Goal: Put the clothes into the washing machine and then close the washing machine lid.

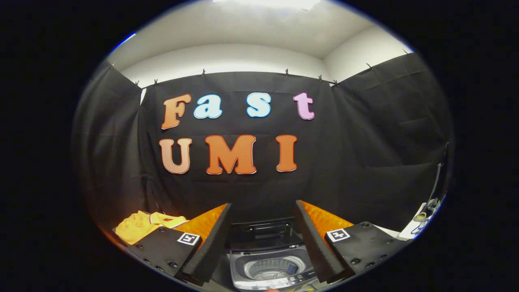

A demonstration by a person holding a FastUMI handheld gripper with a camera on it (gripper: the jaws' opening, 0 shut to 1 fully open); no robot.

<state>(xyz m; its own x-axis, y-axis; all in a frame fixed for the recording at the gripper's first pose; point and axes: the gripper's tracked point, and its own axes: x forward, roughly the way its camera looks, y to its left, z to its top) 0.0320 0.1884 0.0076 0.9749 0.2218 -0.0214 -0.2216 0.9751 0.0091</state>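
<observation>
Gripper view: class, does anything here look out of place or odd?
Nothing stands out. The yellow clothes lie crumpled left of the open gripper, not yet loaded; the washing machine sits between the fingers, lid raised, drum empty.

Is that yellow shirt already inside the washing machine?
No, the yellow garment lies outside, off to the left of the open gripper, while the washing machine drum looks empty.

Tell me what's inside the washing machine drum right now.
The washing machine sits between the open gripper fingers, lid up. The visible drum wall is bare perforated metal; its bottom is hidden. The yellow clothes lie outside, beyond the left finger.
</observation>
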